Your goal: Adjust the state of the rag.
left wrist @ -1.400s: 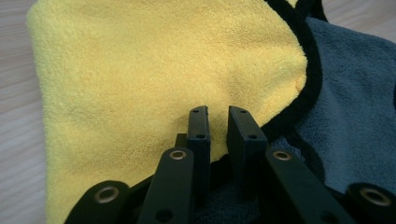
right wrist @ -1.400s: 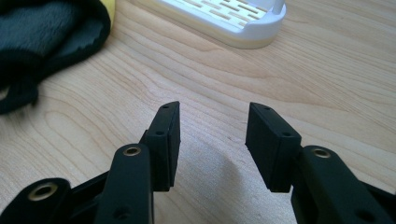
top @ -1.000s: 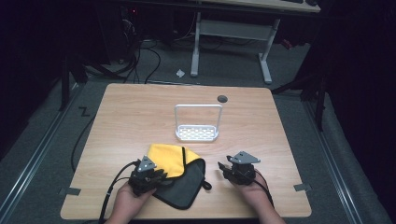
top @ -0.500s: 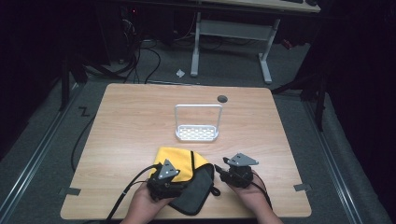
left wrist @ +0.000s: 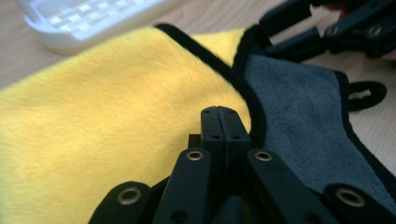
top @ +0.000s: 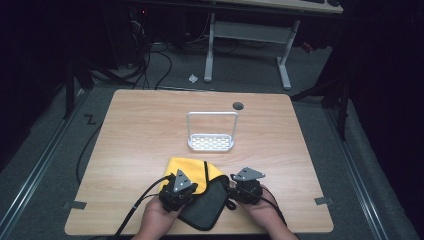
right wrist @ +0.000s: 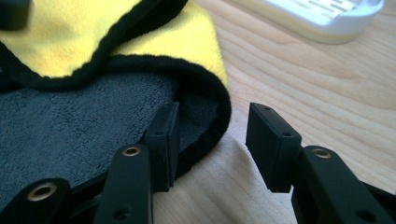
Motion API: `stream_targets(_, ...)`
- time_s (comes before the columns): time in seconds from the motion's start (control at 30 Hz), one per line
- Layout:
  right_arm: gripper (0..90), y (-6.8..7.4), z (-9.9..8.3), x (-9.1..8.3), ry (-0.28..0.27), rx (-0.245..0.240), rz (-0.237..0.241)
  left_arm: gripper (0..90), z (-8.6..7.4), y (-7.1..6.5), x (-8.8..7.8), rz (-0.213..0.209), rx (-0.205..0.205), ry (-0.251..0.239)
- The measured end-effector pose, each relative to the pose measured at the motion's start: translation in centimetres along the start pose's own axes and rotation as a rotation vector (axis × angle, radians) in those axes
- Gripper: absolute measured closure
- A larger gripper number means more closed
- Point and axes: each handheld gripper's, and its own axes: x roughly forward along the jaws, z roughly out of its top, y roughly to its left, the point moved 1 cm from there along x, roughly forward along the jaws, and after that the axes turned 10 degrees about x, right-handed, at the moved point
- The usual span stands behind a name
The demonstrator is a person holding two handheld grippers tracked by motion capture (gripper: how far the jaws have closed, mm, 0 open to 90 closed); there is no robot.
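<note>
lying: cloth (right wrist: 84, 126) edge between right gripper (right wrist: 212, 140) jaws | apart

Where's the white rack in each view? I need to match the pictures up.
High view: rack at table centre, beyond the cloth.
Left gripper view: top left corner, past the yellow side.
Right gripper view: top right corner, on bare wood.
Shared landmark: the cloth's black-edged yellow fold, lying between rack and tongs.

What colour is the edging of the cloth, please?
Black; the cloth is yellow on one side and grey on the other, clearest in the right gripper view.
</note>
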Motion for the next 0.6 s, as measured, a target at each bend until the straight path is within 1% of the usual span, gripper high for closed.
stream_targets(0.07,55.6,0.1,0.0,0.2,0.009,0.001,0.002,89.8,-0.1,0.7,-0.8,0.010,-0.029,-0.029)
stream_targets(0.1,55.6,0.2,0.0,0.3,0.012,0.000,0.005,89.8,-0.1,1.0,-1.1,0.005,-0.041,-0.038)
stream_targets(0.13,55.6,0.2,0.0,0.3,0.012,0.000,0.005,89.6,-0.1,1.0,-1.1,0.005,-0.041,-0.038)
stream_targets(0.17,55.5,0.3,0.0,0.4,0.012,0.002,0.015,84.5,-0.1,1.2,-1.1,-0.031,-0.046,-0.035)
stream_targets(0.2,55.5,0.3,0.0,0.4,0.012,0.002,0.015,79.1,-0.1,1.2,-1.1,-0.031,-0.046,-0.035)
stream_targets(0.23,55.2,0.3,0.0,0.5,0.013,-0.001,0.019,69.8,0.0,0.5,-0.3,-0.088,-0.030,-0.004)
stream_targets(0.3,55.1,0.4,0.0,0.6,0.015,0.003,0.020,58.9,-0.1,-0.6,0.8,-0.102,0.009,0.029)
stream_targets(0.33,55.1,0.4,0.0,0.6,0.015,0.003,0.020,54.3,-0.1,-1.0,1.5,-0.101,0.027,0.059)
stream_targets(0.37,55.1,0.4,0.0,0.6,0.016,0.002,0.020,50.5,-0.2,-1.2,2.0,-0.096,0.032,0.083)
stream_targets(0.4,55.1,0.5,0.0,0.5,0.017,0.001,0.018,48.8,-0.2,-1.3,2.4,-0.088,0.028,0.090)
stream_targets(0.43,55.5,0.5,0.0,0.5,0.018,0.001,0.019,49.1,-0.3,-1.3,2.4,-0.081,0.025,0.087)
stream_targets(0.47,55.7,0.5,0.0,0.5,0.018,0.001,0.019,52.5,-0.3,-1.3,2.4,-0.081,0.025,0.087)
stream_targets(0.5,55.8,0.5,0.0,0.5,0.016,-0.003,0.019,59.9,-0.3,-1.2,2.4,-0.059,0.022,0.086)
stream_targets(0.53,56.0,0.4,0.0,0.5,0.016,-0.002,0.020,65.8,-0.3,-1.0,2.2,-0.056,0.012,0.078)
stream_targets(0.57,56.0,0.4,0.0,0.5,0.016,-0.001,0.024,72.7,-0.3,-0.8,2.1,-0.063,-0.003,0.066)
stream_targets(0.6,56.0,0.4,0.0,0.6,0.016,-0.001,0.026,76.6,-0.4,-0.5,1.9,-0.072,-0.031,0.053)
